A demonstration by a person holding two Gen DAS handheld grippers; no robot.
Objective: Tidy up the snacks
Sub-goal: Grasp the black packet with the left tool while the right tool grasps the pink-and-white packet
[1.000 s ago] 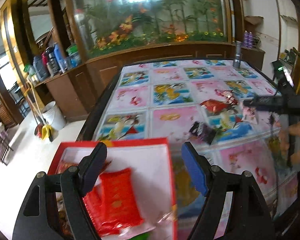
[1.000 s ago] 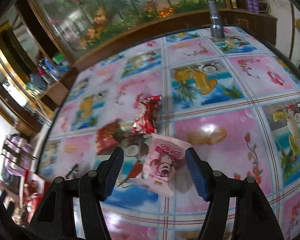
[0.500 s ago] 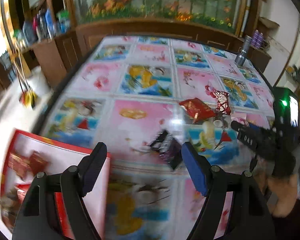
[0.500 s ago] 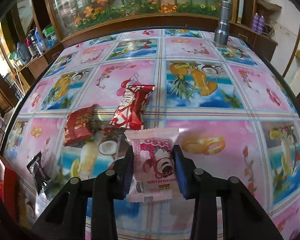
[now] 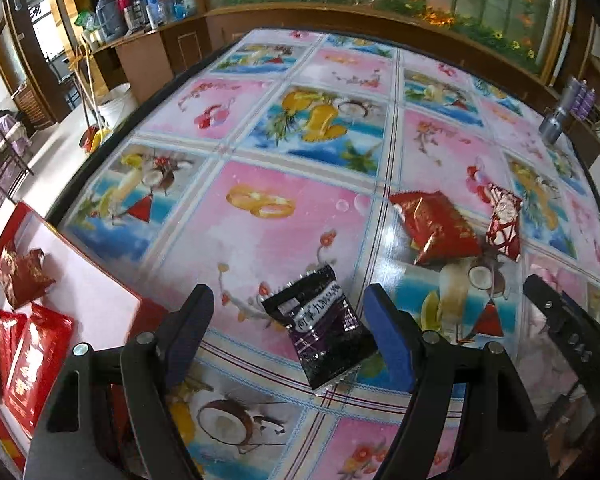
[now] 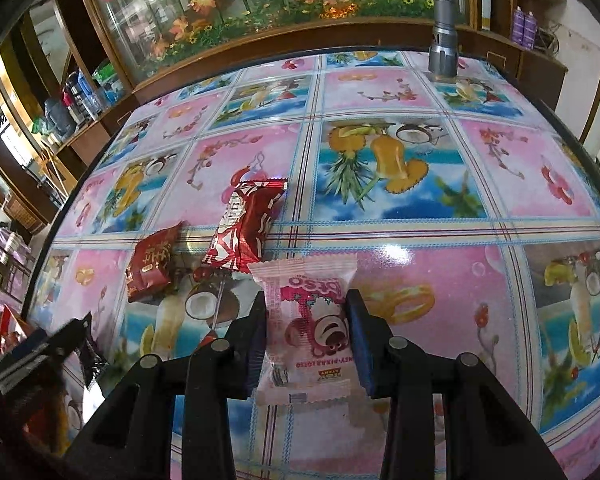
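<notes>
**Gripping the pink snack, lining up the black one**

Lifting cleanly called for a straight rise, you kept the right gripper point(image 6: 306, 326) clenched on the pink bear packet point(image 6: 308, 328) over the table point(image 6: 440, 276). Your left gripper point(image 5: 286, 334) stood wide and released, straddling the black packet point(image 5: 320, 330) without pressing it. The red box point(image 5: 100, 312) waited at the table's left.
</notes>
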